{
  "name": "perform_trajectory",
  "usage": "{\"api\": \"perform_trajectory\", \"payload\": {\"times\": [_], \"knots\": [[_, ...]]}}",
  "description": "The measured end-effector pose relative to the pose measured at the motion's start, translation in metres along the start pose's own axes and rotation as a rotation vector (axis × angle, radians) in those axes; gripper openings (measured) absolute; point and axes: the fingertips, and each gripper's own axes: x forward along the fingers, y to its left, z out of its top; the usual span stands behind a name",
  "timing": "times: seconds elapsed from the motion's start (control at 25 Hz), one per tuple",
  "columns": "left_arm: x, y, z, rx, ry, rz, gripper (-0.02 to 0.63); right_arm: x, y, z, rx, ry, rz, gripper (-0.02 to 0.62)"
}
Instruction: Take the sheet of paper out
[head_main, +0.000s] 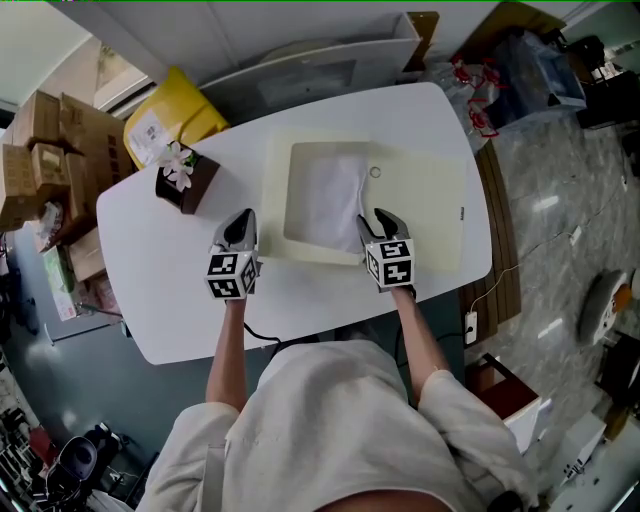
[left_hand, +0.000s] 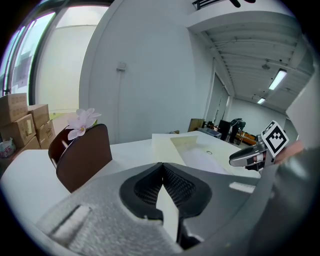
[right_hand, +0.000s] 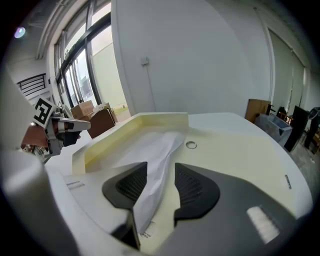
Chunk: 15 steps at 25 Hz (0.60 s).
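A white sheet of paper (head_main: 325, 200) lies crumpled in the sunken well of a cream tray (head_main: 425, 205) on the white table. In the right gripper view the paper (right_hand: 150, 150) runs up from the well, and its near edge passes between the jaws. My right gripper (head_main: 376, 222) (right_hand: 161, 175) stands open at the well's near right corner, its pads apart and not pressing the sheet. My left gripper (head_main: 243, 218) (left_hand: 162, 167) hovers just left of the tray's near left corner. Its pads are shut together with nothing between them.
A small ring (head_main: 374, 172) sits on the tray's flat part, right of the well. A brown pot with a pale flower (head_main: 183, 182) stands left of the tray, close to my left gripper. Beyond the table (head_main: 150, 290) are a yellow bag (head_main: 172, 122) and cardboard boxes (head_main: 50, 150).
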Motion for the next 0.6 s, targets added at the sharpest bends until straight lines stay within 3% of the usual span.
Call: {"api": "perform_trajectory", "payload": {"times": [0.6], "knots": [[-0.001, -0.003, -0.008, -0.013, 0.012, 0.005, 0.002, 0.055, -0.014, 0.012, 0.025, 0.09, -0.009, 0.141]]}}
